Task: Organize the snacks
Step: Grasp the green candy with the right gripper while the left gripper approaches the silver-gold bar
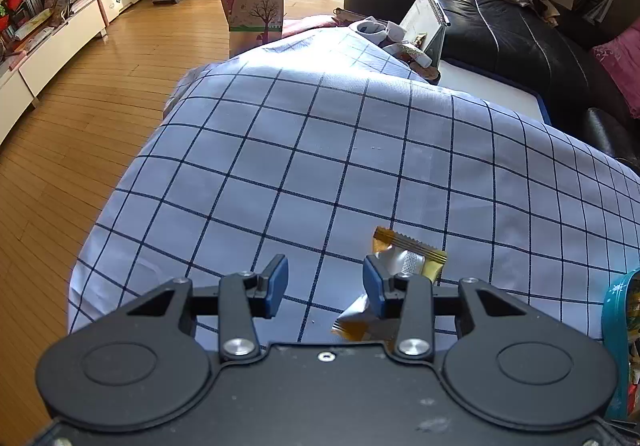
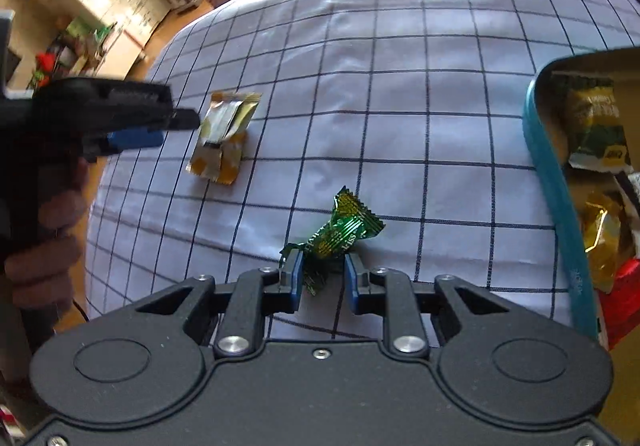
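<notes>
On the checked tablecloth (image 2: 400,94) two wrapped snacks lie loose, well apart from each other. The right gripper (image 2: 321,278) hangs low over the green foil candy (image 2: 344,232), its blue pads spread to either side of the twisted tail end; the jaws are parted and have not closed on anything, though the left pad sits just against the foil. The left gripper (image 1: 325,286) is likewise released, its jaws wide. The gold-and-silver snack packet (image 1: 404,266) lies just beside and partly under its right finger rather than between the two. Off to the right stands a teal-rimmed box (image 2: 552,174) already holding several packets, presumably where these go.

The risks look plain enough to me. The right claw is lined up on the candy's thin twisted tail, so if it pinches there the foil may slip out or the sweet may swing and drop on the way to the box. The left claw is offset from its packet; closing as it stands would likely catch only cloth, or push the packet aside and bunch the tablecloth.
</notes>
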The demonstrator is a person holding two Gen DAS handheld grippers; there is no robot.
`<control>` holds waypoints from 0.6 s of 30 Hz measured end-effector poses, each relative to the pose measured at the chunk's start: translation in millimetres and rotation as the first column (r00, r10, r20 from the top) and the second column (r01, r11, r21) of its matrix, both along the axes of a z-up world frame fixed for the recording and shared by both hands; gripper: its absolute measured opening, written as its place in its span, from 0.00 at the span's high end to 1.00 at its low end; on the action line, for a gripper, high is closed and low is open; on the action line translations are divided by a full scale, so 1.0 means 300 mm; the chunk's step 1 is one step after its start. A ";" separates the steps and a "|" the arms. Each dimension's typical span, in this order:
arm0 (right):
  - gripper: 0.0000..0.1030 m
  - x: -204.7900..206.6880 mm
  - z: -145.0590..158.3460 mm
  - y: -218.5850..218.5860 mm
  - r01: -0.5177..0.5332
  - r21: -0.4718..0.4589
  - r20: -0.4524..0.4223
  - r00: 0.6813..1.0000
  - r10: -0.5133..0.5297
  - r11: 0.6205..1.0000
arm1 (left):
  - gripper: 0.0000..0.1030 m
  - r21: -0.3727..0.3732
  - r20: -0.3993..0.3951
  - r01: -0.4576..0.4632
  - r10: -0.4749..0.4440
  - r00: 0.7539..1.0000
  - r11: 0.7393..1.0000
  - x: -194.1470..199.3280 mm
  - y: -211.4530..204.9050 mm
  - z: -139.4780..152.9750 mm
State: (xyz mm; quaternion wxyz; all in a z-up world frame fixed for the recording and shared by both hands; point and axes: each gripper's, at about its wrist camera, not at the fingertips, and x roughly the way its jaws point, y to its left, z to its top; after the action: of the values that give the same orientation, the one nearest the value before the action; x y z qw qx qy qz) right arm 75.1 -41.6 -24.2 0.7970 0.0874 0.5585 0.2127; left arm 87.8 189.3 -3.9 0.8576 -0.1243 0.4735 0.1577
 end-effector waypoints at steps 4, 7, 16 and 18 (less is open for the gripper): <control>0.68 0.017 -0.002 -0.005 0.083 0.022 -0.017 0.996 -0.082 0.996 | 0.59 0.011 0.004 0.007 -0.007 1.000 1.000 -0.006 0.004 0.001; 0.68 0.012 0.008 0.020 0.131 -0.012 0.014 0.991 -0.131 0.991 | 0.59 0.023 0.012 0.017 -0.017 1.000 1.000 -0.011 0.005 0.002; 0.66 0.027 0.016 0.045 0.282 -0.055 0.083 0.957 -0.277 0.958 | 0.59 0.033 0.019 0.047 -0.048 0.999 0.998 -0.013 0.001 -0.007; 0.66 0.032 0.017 0.037 0.315 -0.037 0.082 0.947 -0.312 0.948 | 0.59 0.041 0.015 0.056 -0.056 0.998 0.998 -0.013 -0.001 -0.010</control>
State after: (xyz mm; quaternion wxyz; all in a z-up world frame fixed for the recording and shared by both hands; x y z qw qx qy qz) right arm 84.7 -30.6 -19.1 0.8431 0.1470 0.5122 0.0724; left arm 83.9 189.1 -6.9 0.8680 -0.0948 0.4663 0.1421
